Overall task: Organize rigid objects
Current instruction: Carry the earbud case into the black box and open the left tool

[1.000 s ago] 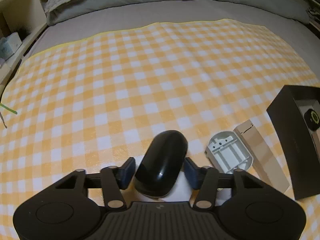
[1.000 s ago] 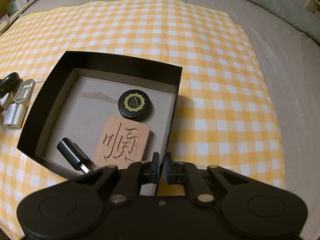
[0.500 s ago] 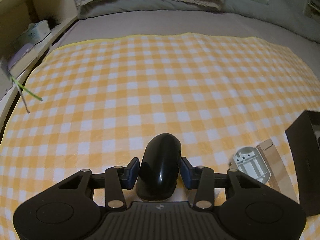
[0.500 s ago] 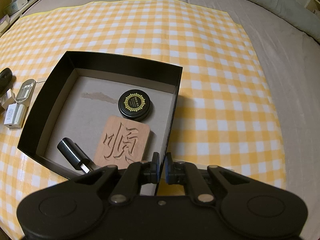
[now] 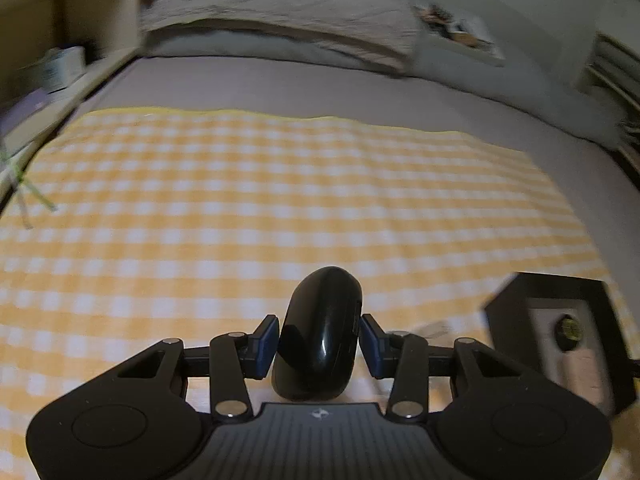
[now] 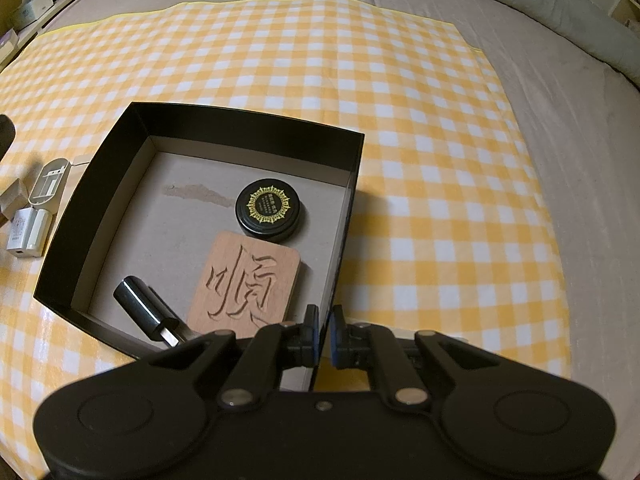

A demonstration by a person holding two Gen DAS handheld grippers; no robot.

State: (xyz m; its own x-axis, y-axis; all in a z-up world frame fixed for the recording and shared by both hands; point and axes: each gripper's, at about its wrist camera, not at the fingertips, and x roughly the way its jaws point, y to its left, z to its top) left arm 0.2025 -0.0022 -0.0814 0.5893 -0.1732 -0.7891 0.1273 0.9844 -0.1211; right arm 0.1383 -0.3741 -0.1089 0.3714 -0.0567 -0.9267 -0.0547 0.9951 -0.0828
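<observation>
Left gripper [image 5: 320, 340] pinches a glossy black oval case [image 5: 318, 336] between its blue pads [image 5: 265, 340], jaws pressed onto both its sides; the jaws have just been closing in on it, and the case sits upright between them, clear of the yellow checked cloth [image 5: 240, 208] below. View is motion-blurred. Cloth lies on a grey bed [image 5: 280, 84] with a pillow [image 5: 280, 4] at the far end and a shelf [image 5: 48, 68] at far left. In the left wrist view the black box [image 5: 516, 304] shows at right, near the gripper, blurred. Right gripper [image 6: 323, 336] has jaws pressed together on the near right wall of the black box [image 6: 248, 124], one pad inside the wall and one outside, pinching the thin wall. Box is open-topped with a grey cardboard floor. Inside: a round black tin [image 6: 272, 208] with gold starburst lid toward the far right; a wooden plaque [image 6: 244, 284] with a carved character just near of the tin, close beside it; a black cylinder [image 6: 146, 312] with a metal end at the near left, lying tilted. Left of the box on the cloth: a grey plastic tray piece [image 6: 50, 182], a white charger block [image 6: 28, 232] near of it, and a small cardboard piece [image 6: 12, 196], all just beside one another. Dark shape at the far left edge of the right wrist view, too cropped to identify.
</observation>
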